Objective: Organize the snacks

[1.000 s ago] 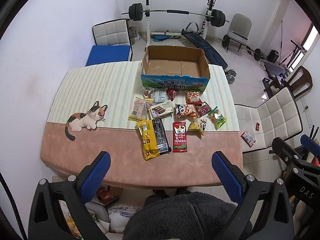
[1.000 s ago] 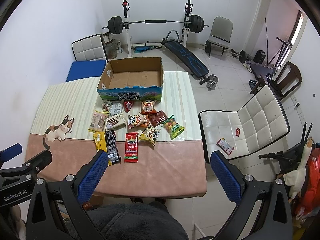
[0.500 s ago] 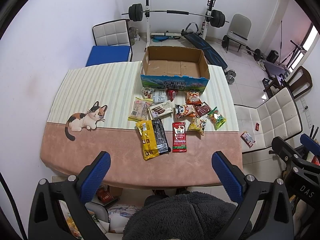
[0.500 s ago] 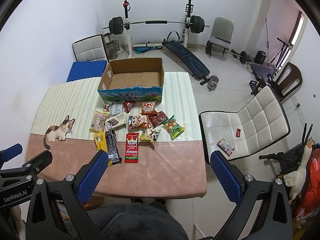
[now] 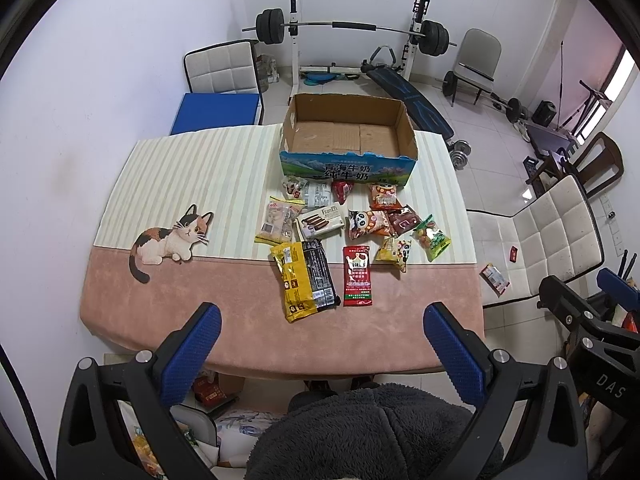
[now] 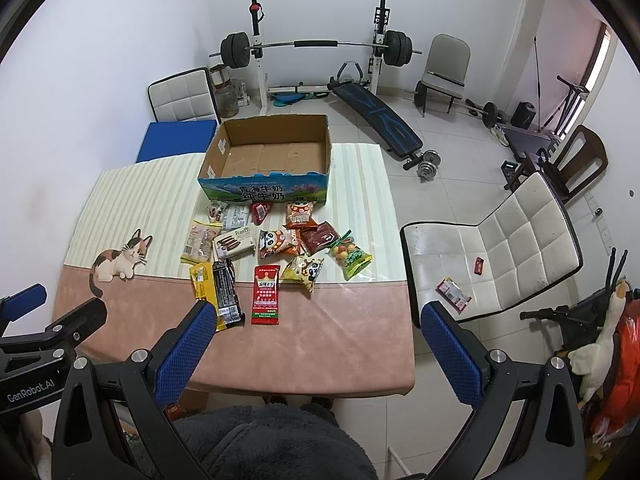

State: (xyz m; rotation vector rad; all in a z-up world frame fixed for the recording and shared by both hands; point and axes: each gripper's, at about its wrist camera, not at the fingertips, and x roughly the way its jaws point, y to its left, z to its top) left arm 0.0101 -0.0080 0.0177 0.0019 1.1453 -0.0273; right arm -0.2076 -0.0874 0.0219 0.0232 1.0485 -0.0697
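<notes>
While snacks [image 5: 340, 236] lie untouched — left claw [image 5: 322, 334], right claw [image 6: 318, 332] spread, raised, empty.

We hold the left gripper [image 5: 322, 320] level and forward, its blue-padded fingers [image 5: 191, 354] spread wide with nothing between them. We hold the right gripper [image 6: 316, 322] alongside in the same pose, its fingers [image 6: 452, 354] equally wide apart and gripping nothing.
</notes>
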